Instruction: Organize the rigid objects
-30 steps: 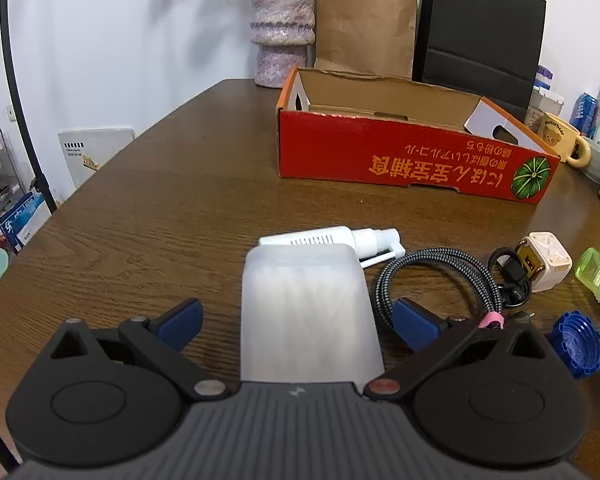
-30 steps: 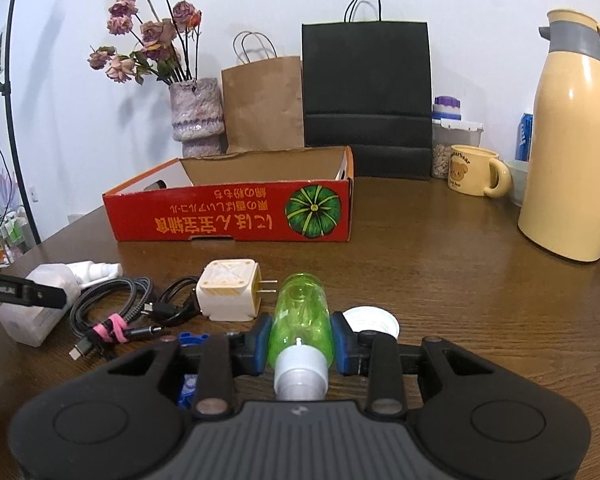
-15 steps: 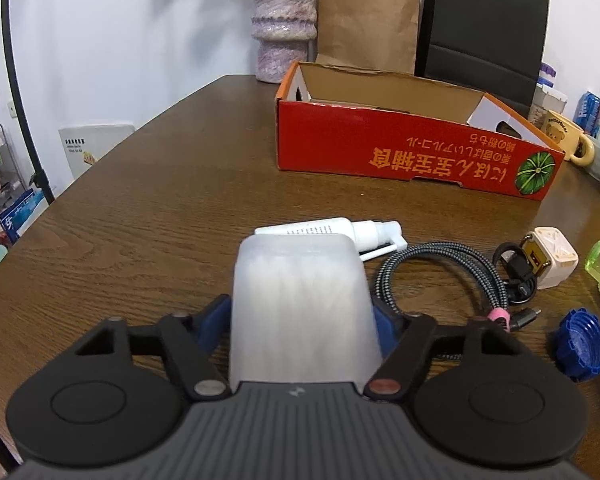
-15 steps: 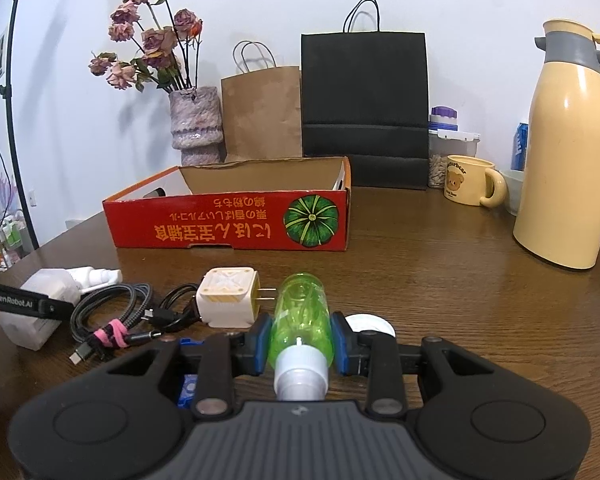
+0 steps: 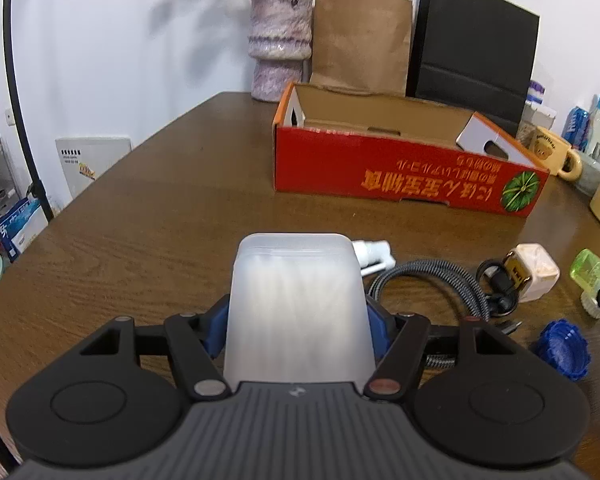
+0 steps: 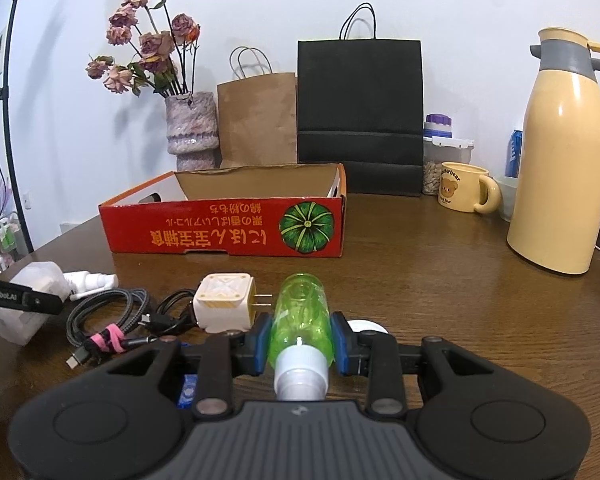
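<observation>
Down at the near edge of the counter (image 6: 440,280), both tongs have something pinched, which makes sense if the plan is to carry two things over in one go. The left tongs (image 5: 298,328) have just closed in on the frosted tub (image 5: 296,304), and the blue pads now sit flush against its two flat sides, so it looks properly squeezed rather than just straddled. Grabbing it low and across the wide faces probably keeps it from twisting. The right tongs (image 6: 300,344) are clamped on the green bottle (image 6: 300,316) near its white cap end, body pointing away toward the red box (image 6: 228,224), so it could slide in nose first, I guess. That box sits open and further back on the counter, and it seems the obvious drop spot. Left lying between the two grabs are the white spray bottle (image 6: 92,282), the coiled cable (image 6: 108,320), the charger (image 6: 224,306) and a blue cap (image 5: 562,354), all loose and near each other. Can't tell if the tub is lifted off the wood or resting on it.
</observation>
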